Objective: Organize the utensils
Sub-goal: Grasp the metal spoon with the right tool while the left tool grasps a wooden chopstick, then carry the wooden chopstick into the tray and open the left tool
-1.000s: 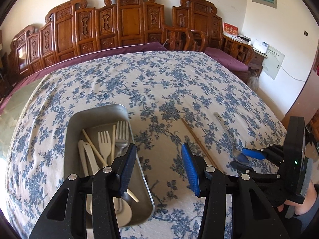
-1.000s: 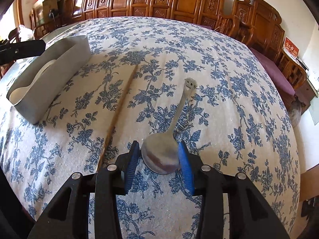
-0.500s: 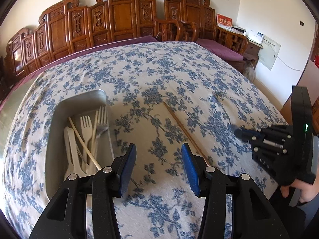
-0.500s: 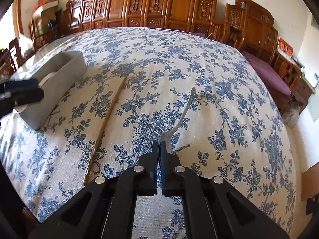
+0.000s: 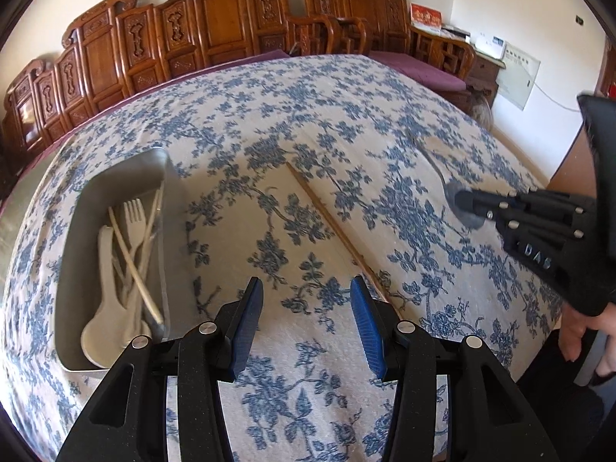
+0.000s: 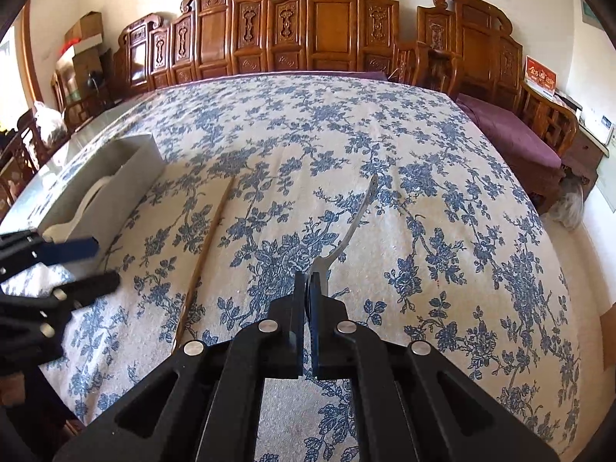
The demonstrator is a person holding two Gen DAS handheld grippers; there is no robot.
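A bench covered by a white cloth (image 5: 238, 123) with blue flowers fills both views, with carved wooden chairs (image 6: 331, 27) along the far wall.

The right gripper (image 6: 308, 288) has its jaws clamped nearly flat together on the bowl of a metal spoon (image 6: 358, 215). A second ago those jaws stood apart on either side of the spoon bowl, which lay flat on the cloth; they have since closed on it. The spoon now sits edge-on between the jaws, its handle reaching away toward the far side just above the cloth. In the left wrist view the same right gripper (image 5: 462, 202) comes in from the right, held by a person's hand (image 5: 581, 331), with the spoon (image 5: 435, 161) at its tip.

The left gripper (image 5: 306, 323) hangs over bare cloth with its jaws about half open and nothing between them. A second ago it was over the near end of the metal tray (image 5: 169, 177); now the tray lies to its left and the gripper sits further right, close to the near end of a wooden chopstick (image 5: 331, 219).

The chopstick lies alone on the cloth, running from near to far, between the tray and the spoon. It has not shifted. The tray holds white plastic forks (image 5: 134, 211), a white spoon (image 5: 102, 315) and thin sticks (image 5: 131, 261).
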